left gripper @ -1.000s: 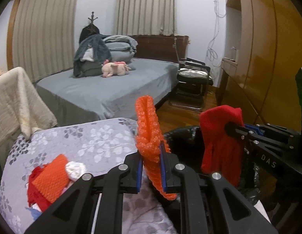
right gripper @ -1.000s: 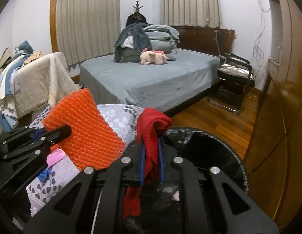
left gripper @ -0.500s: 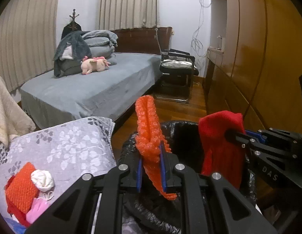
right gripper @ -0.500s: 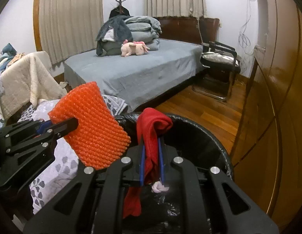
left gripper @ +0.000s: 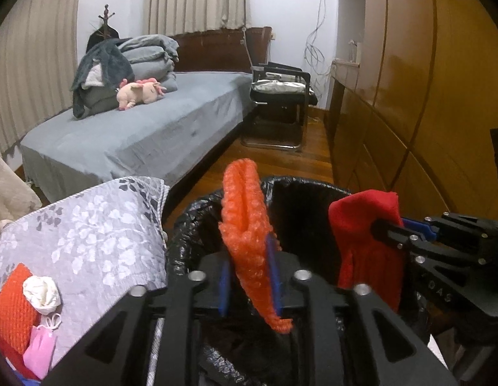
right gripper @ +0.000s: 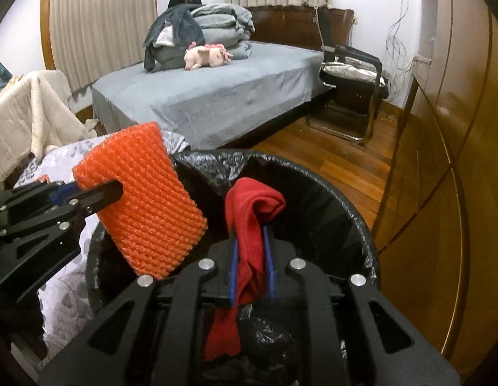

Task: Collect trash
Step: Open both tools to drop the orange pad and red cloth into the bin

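An orange foam net [left gripper: 245, 225] stands upright between the blue pads of my left gripper [left gripper: 249, 276], over the black-lined trash bin [left gripper: 300, 186]. The left jaws are opening; a gap shows at the left pad while the net leans on the right one. My right gripper [right gripper: 252, 270] holds a red cloth [right gripper: 252, 212] over the same bin [right gripper: 332, 218]. Its jaws are opening too, but the pads still touch the cloth's sides. Each view shows the other gripper from the side: the right gripper [left gripper: 382, 225] with the cloth [left gripper: 361, 225], and the left gripper [right gripper: 110, 189] with the net [right gripper: 146, 199].
Left of the bin, a grey floral quilt [left gripper: 88, 225] carries another orange net [left gripper: 11, 315], a white crumpled tissue [left gripper: 41, 291] and a pink mask [left gripper: 40, 350]. Beyond are a grey bed [left gripper: 136, 138], a black chair [left gripper: 277, 96] and wooden wardrobes [left gripper: 425, 112] on the right.
Both grippers have moved right and down, from above the quilt to over the bin's mouth. The pads of both have parted a little around the net and the cloth.
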Demonstrator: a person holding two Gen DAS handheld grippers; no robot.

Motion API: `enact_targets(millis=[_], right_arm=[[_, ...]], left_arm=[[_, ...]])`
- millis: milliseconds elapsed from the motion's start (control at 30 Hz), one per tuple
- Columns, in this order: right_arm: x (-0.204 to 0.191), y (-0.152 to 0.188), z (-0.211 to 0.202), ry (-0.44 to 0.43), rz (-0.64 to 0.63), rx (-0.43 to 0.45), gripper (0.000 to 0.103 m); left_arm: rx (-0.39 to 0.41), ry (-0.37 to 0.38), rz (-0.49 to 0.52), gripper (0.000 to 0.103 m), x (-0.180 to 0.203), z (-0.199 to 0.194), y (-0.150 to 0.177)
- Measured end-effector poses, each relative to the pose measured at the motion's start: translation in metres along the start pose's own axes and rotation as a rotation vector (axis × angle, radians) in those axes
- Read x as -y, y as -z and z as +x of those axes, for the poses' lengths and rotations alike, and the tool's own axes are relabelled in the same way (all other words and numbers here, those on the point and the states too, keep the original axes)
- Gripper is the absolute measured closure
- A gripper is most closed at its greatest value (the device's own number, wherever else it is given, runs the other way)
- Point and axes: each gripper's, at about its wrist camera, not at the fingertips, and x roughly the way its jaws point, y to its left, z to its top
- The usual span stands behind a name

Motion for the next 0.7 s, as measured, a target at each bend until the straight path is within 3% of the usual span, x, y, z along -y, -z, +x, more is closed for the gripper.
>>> enact_targets(millis=[100, 167, 467, 567, 633, 700], right_arm=[[-0.002, 0.003, 0.004, 0.007, -0.001, -0.029, 0.07], [-0.002, 0.007, 0.005, 0.008, -0.003, -0.04, 0.068], [0.0, 0.015, -0.001, 0.011, 0.006, -0.05, 0.05], [-0.005, 0.014, -0.008, 0.013, 0.007, -0.022, 0.033], [-0.009, 0.011, -0.015, 0.02, 0.01, 0.005, 0.015], [-0.013, 0.008, -0.021, 0.017, 0.014, 0.033, 0.012]], left_arm=[[-0.005, -0.003, 0.0, 0.064, -0.001, -0.002, 0.004], [-0.006, -0.009, -0.003, 0.059, -0.002, -0.004, 0.007], [0.009, -0.037, -0.028, 0.053, -0.012, -0.018, 0.008], [0.021, -0.057, -0.04, 0.039, -0.019, -0.027, 0.009], [0.03, -0.07, -0.052, 0.035, -0.023, -0.034, 0.011], [0.04, -0.088, -0.065, 0.027, -0.031, -0.044, 0.013]])
